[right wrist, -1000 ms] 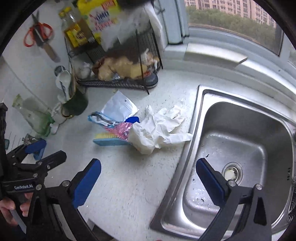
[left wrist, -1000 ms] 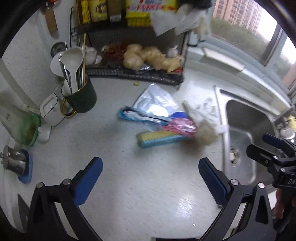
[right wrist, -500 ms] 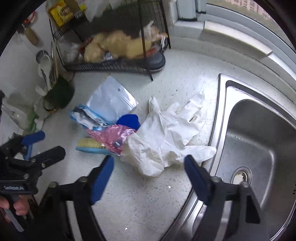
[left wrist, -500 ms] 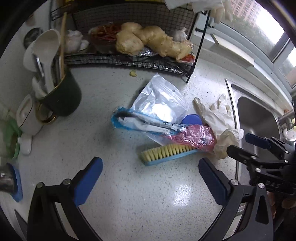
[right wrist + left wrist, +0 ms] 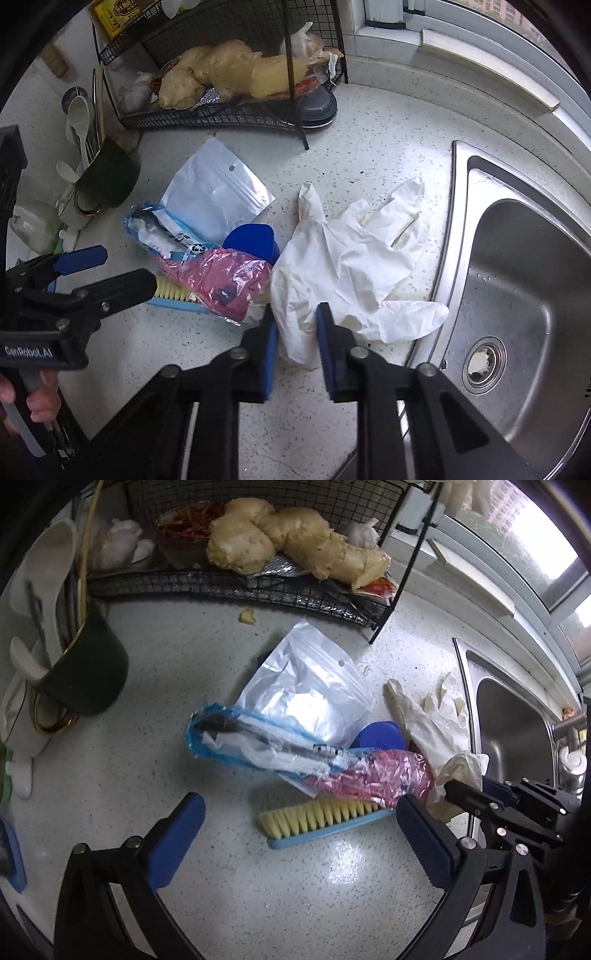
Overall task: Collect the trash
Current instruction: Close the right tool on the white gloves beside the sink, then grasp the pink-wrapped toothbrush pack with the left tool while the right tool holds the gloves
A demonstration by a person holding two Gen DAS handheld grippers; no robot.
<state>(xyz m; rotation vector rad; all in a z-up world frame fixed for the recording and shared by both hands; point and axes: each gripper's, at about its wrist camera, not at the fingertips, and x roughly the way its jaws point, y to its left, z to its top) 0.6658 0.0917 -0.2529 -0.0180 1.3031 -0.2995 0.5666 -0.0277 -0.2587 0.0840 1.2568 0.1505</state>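
From your left wrist, your left gripper [image 5: 301, 834] hangs spread wide over the brush [image 5: 325, 821] and pink wrapper [image 5: 373, 775] on the counter [image 5: 110, 757]. From your right wrist, your right gripper [image 5: 295, 332] is closing, pinching the white glove [image 5: 343, 266] beside the sink [image 5: 517, 280].

Glossy speckled stone counter [image 5: 110, 768], shiny steel sink [image 5: 517, 258], crinkled plastic wrapper [image 5: 221, 280].
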